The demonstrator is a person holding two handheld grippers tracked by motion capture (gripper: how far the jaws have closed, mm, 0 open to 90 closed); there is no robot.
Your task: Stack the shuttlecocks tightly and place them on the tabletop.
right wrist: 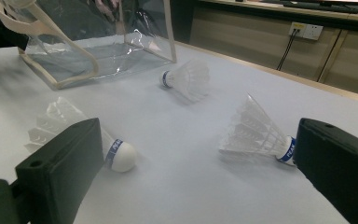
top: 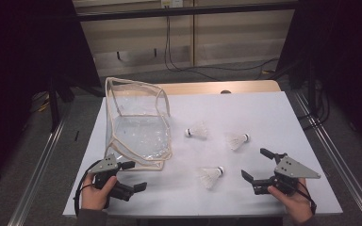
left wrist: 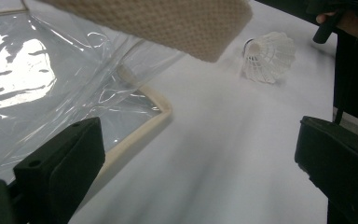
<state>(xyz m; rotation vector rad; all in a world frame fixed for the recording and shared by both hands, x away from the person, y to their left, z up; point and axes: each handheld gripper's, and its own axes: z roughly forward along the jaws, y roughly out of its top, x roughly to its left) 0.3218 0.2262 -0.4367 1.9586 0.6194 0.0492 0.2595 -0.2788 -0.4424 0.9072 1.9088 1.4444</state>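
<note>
Dim room, dark curtains at both sides, a pale wall with cables behind; a white table (top: 264, 108) carries everything. Clear plastic bag (top: 136, 127) with cream piping stands toward the left edge, mouth up, its near corner just beside the left tongs (top: 134, 175); left tongs released, jaws wide apart, nothing between them. Right tongs (top: 257, 165) near the front right corner, likewise released and empty.

Three shuttlecocks lie on their sides, right of the bag. Nearest shuttlecock (top: 210, 176) sits toward the front edge, between the two tongs but closer to the right ones; its cork points right, toward those tongs, skirt to the left, long axis roughly along the front edge. Second shuttlecock (top: 238, 140) lies just beyond the right tongs, cork right. Third shuttlecock (top: 197, 132) is farther back, cork toward the bag.

Judgement: right hand is better placed for the nearest shuttlecock; approach from the cork end. White feather skirts, white corks with a blue band; light, likely to roll if nudged.
</note>
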